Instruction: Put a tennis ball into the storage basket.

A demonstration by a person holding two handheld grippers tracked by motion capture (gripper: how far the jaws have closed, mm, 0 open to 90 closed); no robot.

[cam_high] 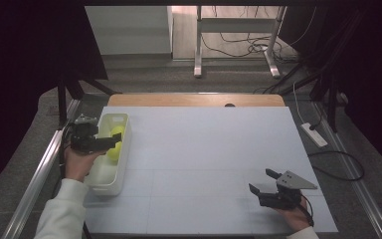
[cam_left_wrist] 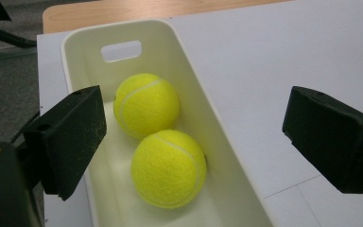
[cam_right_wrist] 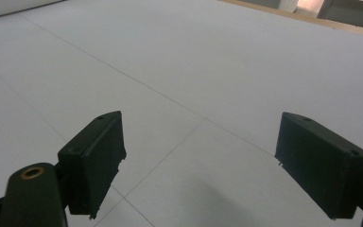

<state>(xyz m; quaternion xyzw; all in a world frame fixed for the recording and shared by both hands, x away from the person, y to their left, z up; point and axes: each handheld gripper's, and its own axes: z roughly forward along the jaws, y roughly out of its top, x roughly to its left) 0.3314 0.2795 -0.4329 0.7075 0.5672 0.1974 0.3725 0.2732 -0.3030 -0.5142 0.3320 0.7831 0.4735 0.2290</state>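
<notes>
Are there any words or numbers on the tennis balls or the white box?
None can be read. The two tennis balls show only their pale curved seams, with no brand print facing the camera. The white bin is plain, and so is the white table. The black pads of the left tongs and right tongs carry no label either.

Left gripper: black body, blocky matte black jaws, small grey part on top, brass-coloured ring at lower left in the left gripper view. Right gripper: black, grey three-cornered plate on top, black cable trailing, same brass ring. Person's left arm wears a white sleeve.
</notes>
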